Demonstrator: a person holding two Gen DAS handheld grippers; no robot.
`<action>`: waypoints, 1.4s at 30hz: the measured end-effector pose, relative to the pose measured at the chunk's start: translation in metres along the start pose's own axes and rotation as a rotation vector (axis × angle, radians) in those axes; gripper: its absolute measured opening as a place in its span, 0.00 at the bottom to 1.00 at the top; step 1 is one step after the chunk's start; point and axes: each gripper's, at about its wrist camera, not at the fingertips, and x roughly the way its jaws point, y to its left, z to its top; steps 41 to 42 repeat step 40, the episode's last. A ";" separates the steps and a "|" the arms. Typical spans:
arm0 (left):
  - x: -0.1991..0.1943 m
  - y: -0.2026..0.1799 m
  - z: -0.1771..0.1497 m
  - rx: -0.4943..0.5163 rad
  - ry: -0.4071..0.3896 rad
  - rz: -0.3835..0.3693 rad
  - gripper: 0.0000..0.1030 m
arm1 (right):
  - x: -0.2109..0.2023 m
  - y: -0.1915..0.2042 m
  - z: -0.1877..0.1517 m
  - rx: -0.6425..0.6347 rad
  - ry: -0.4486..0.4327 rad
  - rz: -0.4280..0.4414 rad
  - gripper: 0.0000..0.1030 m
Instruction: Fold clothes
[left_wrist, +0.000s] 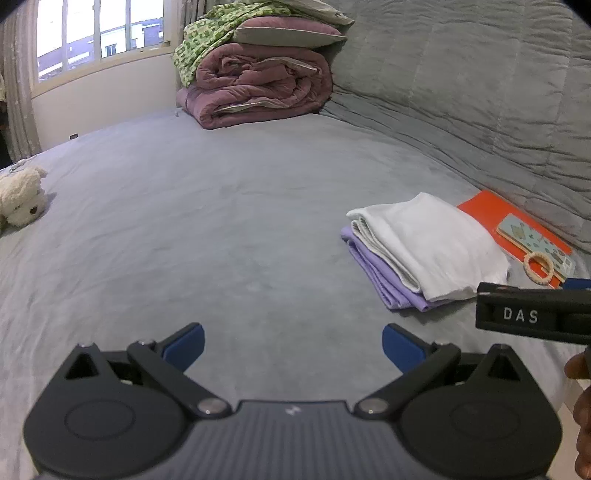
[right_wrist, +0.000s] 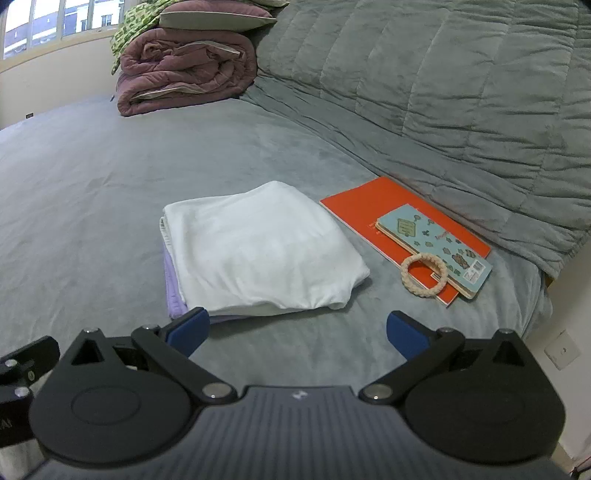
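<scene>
- Left wrist view: left gripper (left_wrist: 293, 345) spread wide, blue pads (left_wrist: 184, 345) far apart, nothing between them. It hangs over bare grey bedsheet (left_wrist: 184, 221); contact with the sheet can't be judged from this angle.
- Folded white garment (left_wrist: 424, 243) lies to the right on the bed, stacked on a folded lilac garment (left_wrist: 380, 277) whose edges stick out at the left and near sides.
- Just beyond the stack, an orange notebook (left_wrist: 480, 206) against the quilted grey blanket (left_wrist: 480, 92).
- Black body of the right gripper (left_wrist: 532, 314) enters from the right edge, marked "DAS"; part of a hand (left_wrist: 581, 406) below it.
- Far end of bed: rolled mauve duvet (left_wrist: 258, 85) with pillow on top. Cream plush toy (left_wrist: 22, 195) at left edge.
- Right wrist view: right gripper (right_wrist: 297, 332) also spread wide, holding nothing. Its left pad (right_wrist: 188, 330) sits just in front of the lilac garment's (right_wrist: 173, 291) near corner; touching or only overlapping in view, unclear.
- White garment (right_wrist: 258, 247) directly ahead, neatly folded, flat on the lilac one.
- To its right, apart from it: orange notebook (right_wrist: 369, 206) with a small teal book (right_wrist: 436, 243) on top and a cream braided ring (right_wrist: 424, 273) lying across both.
</scene>
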 end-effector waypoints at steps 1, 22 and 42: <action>0.000 0.000 0.000 0.001 0.001 -0.001 0.99 | 0.000 0.000 0.000 -0.001 0.000 0.001 1.00; 0.002 -0.018 0.003 0.044 0.000 -0.015 0.99 | 0.001 -0.004 -0.001 0.018 0.009 0.001 1.00; 0.004 -0.025 0.005 0.064 0.006 -0.028 0.99 | 0.002 -0.006 -0.002 0.027 0.022 0.009 1.00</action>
